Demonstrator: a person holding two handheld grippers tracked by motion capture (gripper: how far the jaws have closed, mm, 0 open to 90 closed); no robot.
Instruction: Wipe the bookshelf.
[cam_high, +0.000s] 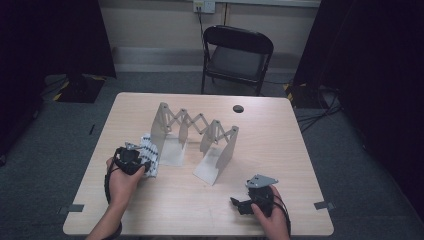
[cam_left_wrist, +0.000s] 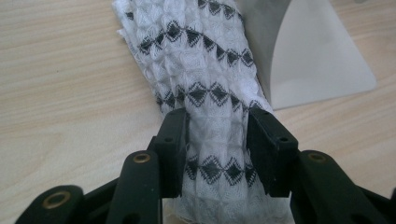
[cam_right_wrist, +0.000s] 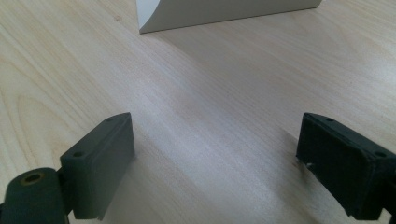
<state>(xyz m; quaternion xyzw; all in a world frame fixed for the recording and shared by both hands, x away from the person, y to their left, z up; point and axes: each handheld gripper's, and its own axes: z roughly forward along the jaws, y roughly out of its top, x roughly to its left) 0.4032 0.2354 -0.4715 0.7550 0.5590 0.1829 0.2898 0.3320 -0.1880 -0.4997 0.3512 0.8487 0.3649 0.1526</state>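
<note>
Cloth: a white textured cloth (cam_left_wrist: 205, 79) with rows of black diamonds, bunched into a long roll; in the high view it lies on the table in the left half of the frame (cam_high: 148, 156), just left of the rack's near-left foot.
Cloth against left gripper: in the left gripper view the roll runs from the top centre of the frame down between the two black jaws and on past them to the bottom edge.
Left gripper: the left gripper (cam_left_wrist: 217, 140) has a jaw on each side of the roll with both pads laid against the fabric, which is narrowed where they meet it; a pinch on the cloth.
Left gripper in high view: at centre left (cam_high: 131, 159), over the near end of the cloth, the hand behind it toward the bottom edge.
Rack: a pale grey accordion rack (cam_high: 192, 131) stands mid-table; one flat foot of it shows at the upper right of the left gripper view (cam_left_wrist: 322, 65), touching the cloth's right edge.
Right gripper: the right gripper (cam_right_wrist: 215, 163) has its jaws spread wide over bare wood; in the high view it sits at lower right (cam_high: 239, 204), well apart from the cloth.
Table: light wood table (cam_high: 260, 150).
</note>
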